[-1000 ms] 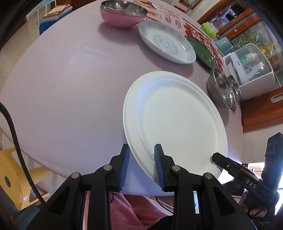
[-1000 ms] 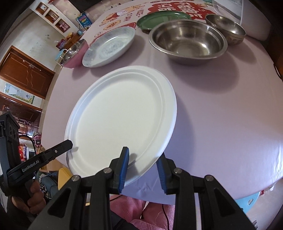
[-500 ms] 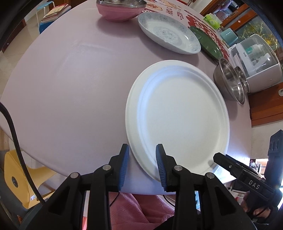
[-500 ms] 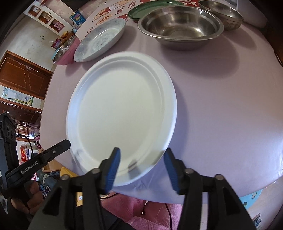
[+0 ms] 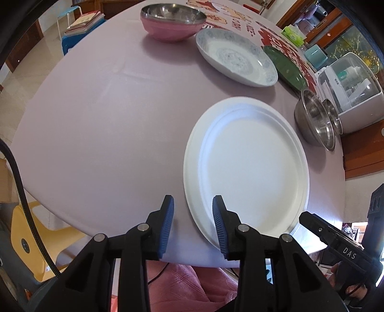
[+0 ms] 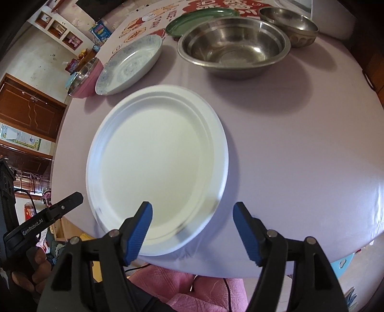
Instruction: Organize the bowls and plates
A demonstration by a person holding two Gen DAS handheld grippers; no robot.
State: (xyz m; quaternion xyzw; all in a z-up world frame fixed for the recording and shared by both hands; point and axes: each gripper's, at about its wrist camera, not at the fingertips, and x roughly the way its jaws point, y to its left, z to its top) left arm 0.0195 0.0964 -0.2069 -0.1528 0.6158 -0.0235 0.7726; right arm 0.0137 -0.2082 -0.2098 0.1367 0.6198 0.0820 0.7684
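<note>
A large white plate [image 5: 247,165] [image 6: 156,168] lies flat on the lilac tablecloth near the table's front edge. My left gripper [image 5: 193,204] straddles the plate's near-left rim. Its jaws are opening, with a narrow gap, and the blue pads are not pressing on the rim. My right gripper [image 6: 192,211] stands over the plate's near-right rim. Its jaws are opening too and stand wide, clear of the plate. Farther back sit a blue-patterned plate [image 5: 235,60] [image 6: 129,64], a green plate [image 5: 285,64] [image 6: 199,19] and a pink bowl [image 5: 172,21] [image 6: 84,79] with a steel bowl inside.
A large steel bowl [image 6: 235,48] and a smaller one [image 6: 290,26] stand behind the plate on the right, beside a white appliance [image 5: 348,88]. A yellow chair [image 5: 38,240] is below the table's left edge. Pink fabric lies under both grippers.
Both grippers' jaws have spread and come off the white plate's rim, the right much wider than the left. The plate stays on the table.
</note>
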